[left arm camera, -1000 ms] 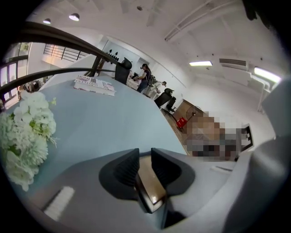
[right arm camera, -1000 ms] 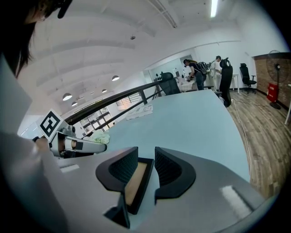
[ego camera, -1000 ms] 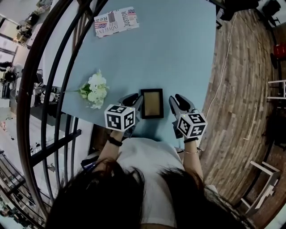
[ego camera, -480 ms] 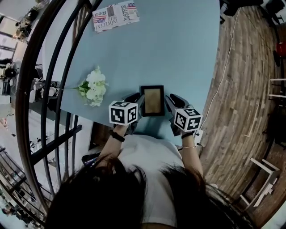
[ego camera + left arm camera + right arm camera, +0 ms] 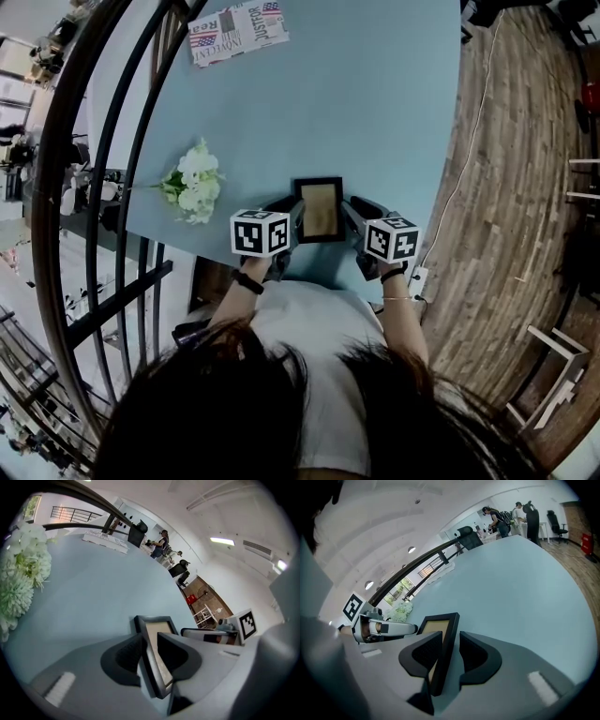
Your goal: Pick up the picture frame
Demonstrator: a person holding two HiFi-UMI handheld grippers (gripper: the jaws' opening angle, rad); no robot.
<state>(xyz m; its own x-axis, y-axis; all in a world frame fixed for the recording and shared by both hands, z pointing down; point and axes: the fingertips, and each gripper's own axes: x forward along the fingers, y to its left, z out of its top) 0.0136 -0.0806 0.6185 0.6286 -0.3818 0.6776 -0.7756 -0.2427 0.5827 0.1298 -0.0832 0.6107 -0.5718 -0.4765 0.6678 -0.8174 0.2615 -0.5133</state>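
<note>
The rectangular, black-rimmed frame [image 5: 319, 208] on the smooth blue table [image 5: 375, 112] is straddled by the left gripper [image 5: 149, 637] and right gripper [image 5: 451, 634], their ribbed pads parted and not clamped.

Far corner of the pale blue bench [image 5: 375, 112]: a flat printed pouch with flag patterns and lettering [image 5: 237, 30]. Nearer, by the left edge, a bunch of white flowers with green leaves [image 5: 195, 183], lying flat. Beyond that edge, dark curved metal railing [image 5: 49, 206]. Off right, brown wood-plank floor [image 5: 506, 187], thin pale cable [image 5: 473, 141] trailing across.
</note>
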